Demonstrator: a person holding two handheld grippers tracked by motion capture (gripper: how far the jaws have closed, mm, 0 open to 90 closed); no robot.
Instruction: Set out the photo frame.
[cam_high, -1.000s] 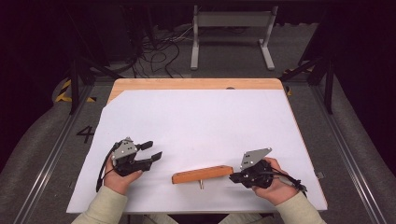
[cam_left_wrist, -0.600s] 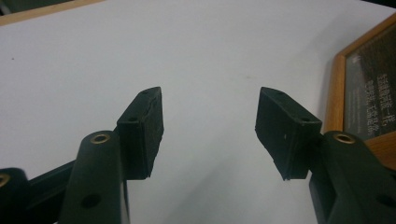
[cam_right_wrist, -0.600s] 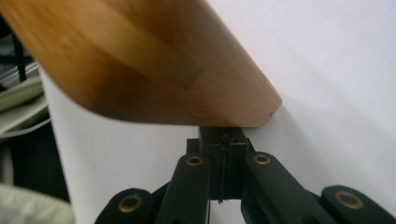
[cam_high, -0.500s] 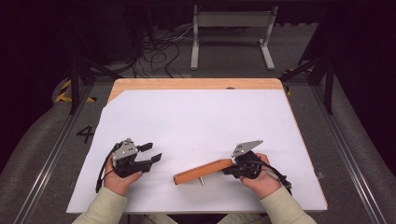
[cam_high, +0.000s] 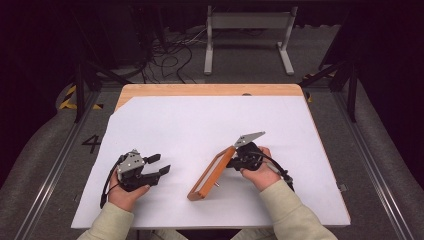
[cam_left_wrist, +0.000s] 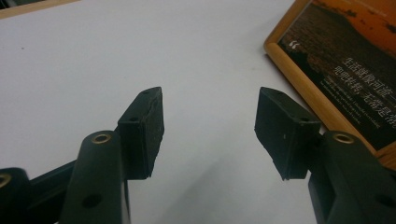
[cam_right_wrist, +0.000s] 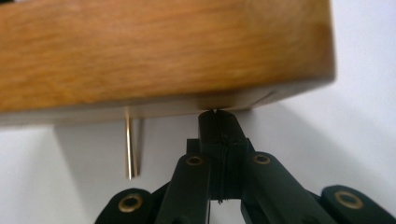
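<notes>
A wooden picture frame stands on edge on the white table sheet, running diagonally from near left to far right. My right gripper is shut, its tips against the frame's far right end. In the right gripper view the closed jaw tips touch the lower edge of the frame's wooden back, and a thin metal pin hangs from it. My left gripper rests on the sheet to the frame's left, open and holding nothing. In the left gripper view its jaws stand apart, with the frame's picture side at the right.
The sheet covers a wooden tabletop whose bare edge shows at the back. A metal stand and cables lie on the floor beyond the table. Rails run along both sides of the table.
The right hand has moved left and away from the person, swinging the frame's right end with it, so the frame now lies diagonally. The left hand has kept still.
</notes>
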